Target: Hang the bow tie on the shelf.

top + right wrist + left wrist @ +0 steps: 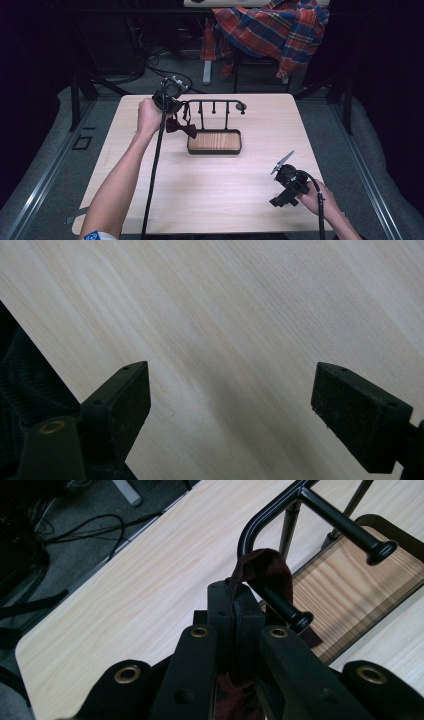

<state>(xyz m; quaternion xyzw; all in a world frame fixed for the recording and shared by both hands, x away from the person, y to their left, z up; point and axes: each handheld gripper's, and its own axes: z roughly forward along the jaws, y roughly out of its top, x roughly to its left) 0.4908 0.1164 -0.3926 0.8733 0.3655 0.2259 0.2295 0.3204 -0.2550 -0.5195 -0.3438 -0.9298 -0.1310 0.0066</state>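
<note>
We read this as the hanging step: the dark maroon cloth bow tie (181,127) was being brought onto the black metal peg rack with a wooden tray base (214,142), which stood a little toward the far edge of the pale wooden table (220,190), nearer its far-left corner than its right.

Our left gripper (172,105) was at the rack's left end, its jaws pressed together on the tie's strap. In the left gripper view the maroon band (262,572) ran up out of the closed jaws and lay looped over a black peg with a knobbed tip (290,611), while the bow itself hung below the gripper in the high view, just beside the tray's left corner. Whether the band sat fully behind the knob, we could not tell.

Our right gripper (284,181) was well apart, near the table's near-right corner, its jaws spread wide with nothing between them above bare wood (225,330).

We judged the next move to call for easing the strap further along the peg, past the knob, then parting the left jaws slowly so the bow's weight settled on the peg rather than slipping off its end.
</note>
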